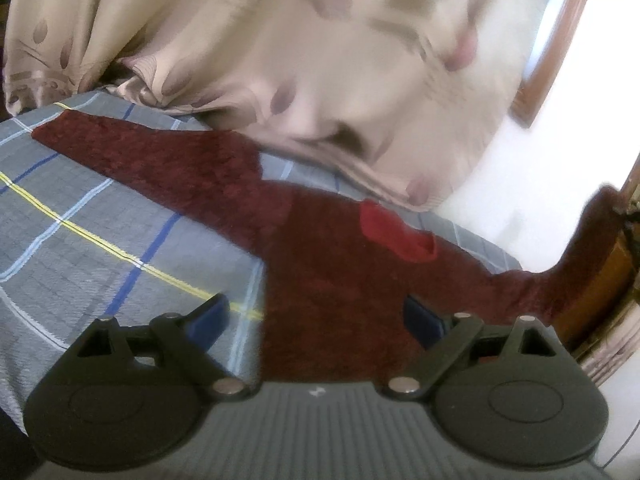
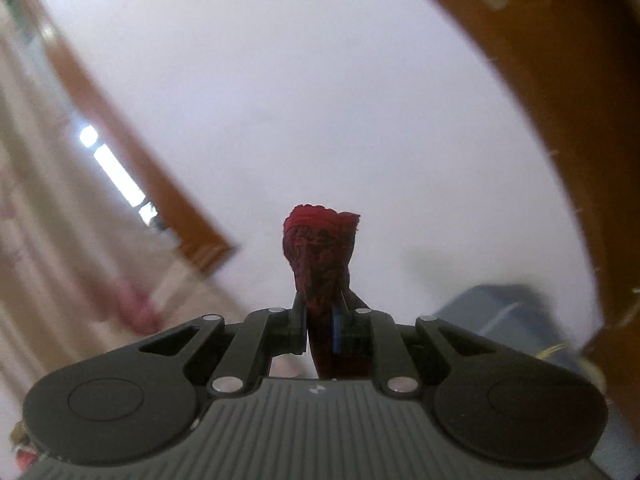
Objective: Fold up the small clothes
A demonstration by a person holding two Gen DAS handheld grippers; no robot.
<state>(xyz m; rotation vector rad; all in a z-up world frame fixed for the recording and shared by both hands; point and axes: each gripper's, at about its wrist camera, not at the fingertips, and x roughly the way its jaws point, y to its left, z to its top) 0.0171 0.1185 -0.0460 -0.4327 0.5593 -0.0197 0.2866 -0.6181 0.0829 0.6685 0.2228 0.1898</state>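
Spread wide, the left gripper (image 1: 316,316) hovers over the sweater (image 1: 320,300) lying flat on the checked bedsheet (image 1: 100,220); the right gripper (image 2: 320,320) pinches its lifted right sleeve (image 2: 320,248), sleeves stretching left-right.

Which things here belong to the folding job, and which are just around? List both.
In the job:
maroon sweater
right gripper, shut on the sweater's sleeve end
left gripper, open over the sweater

Just around:
plaid bedsheet
floral curtain
wooden frame
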